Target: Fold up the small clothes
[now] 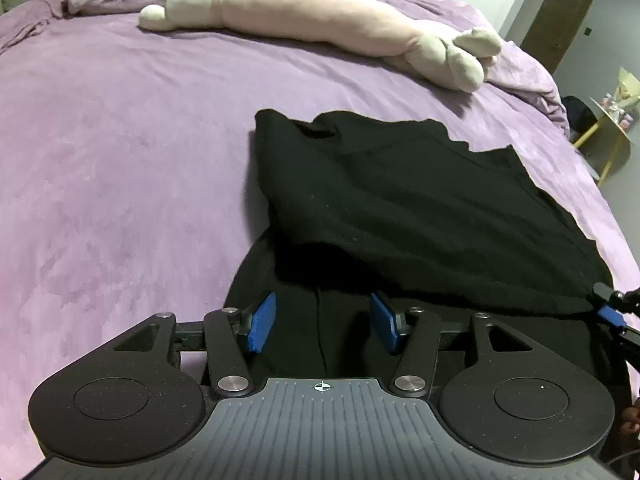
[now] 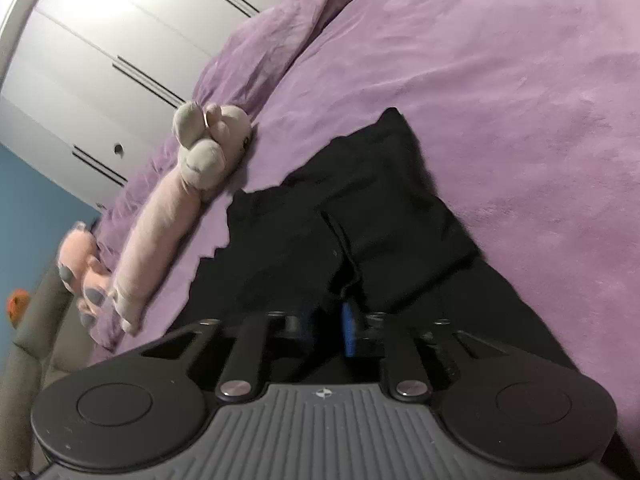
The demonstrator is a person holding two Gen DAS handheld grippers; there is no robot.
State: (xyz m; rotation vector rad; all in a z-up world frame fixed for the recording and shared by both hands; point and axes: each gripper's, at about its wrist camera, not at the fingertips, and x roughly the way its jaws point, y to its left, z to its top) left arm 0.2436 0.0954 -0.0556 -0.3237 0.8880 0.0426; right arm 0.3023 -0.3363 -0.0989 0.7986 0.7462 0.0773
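Observation:
A black garment point(image 1: 400, 208) lies on the purple bed, its upper layer partly folded over the lower layer. My left gripper point(image 1: 322, 322) is open, its blue pads point(image 1: 262, 322) hovering just above the garment's near edge and holding nothing. My right gripper point(image 2: 326, 328) is shut on a corner of the black garment point(image 2: 360, 216), cloth pinched between its blue pads point(image 2: 349, 332). In the left wrist view the right gripper point(image 1: 610, 308) shows at the far right, holding the lifted edge of the cloth.
A long pink plush toy point(image 1: 320, 24) lies across the purple bed cover point(image 1: 120, 160) beyond the garment; it also shows in the right wrist view point(image 2: 168, 216). White wardrobe doors point(image 2: 100, 40) stand behind. A small round side table point(image 1: 612, 132) stands right of the bed.

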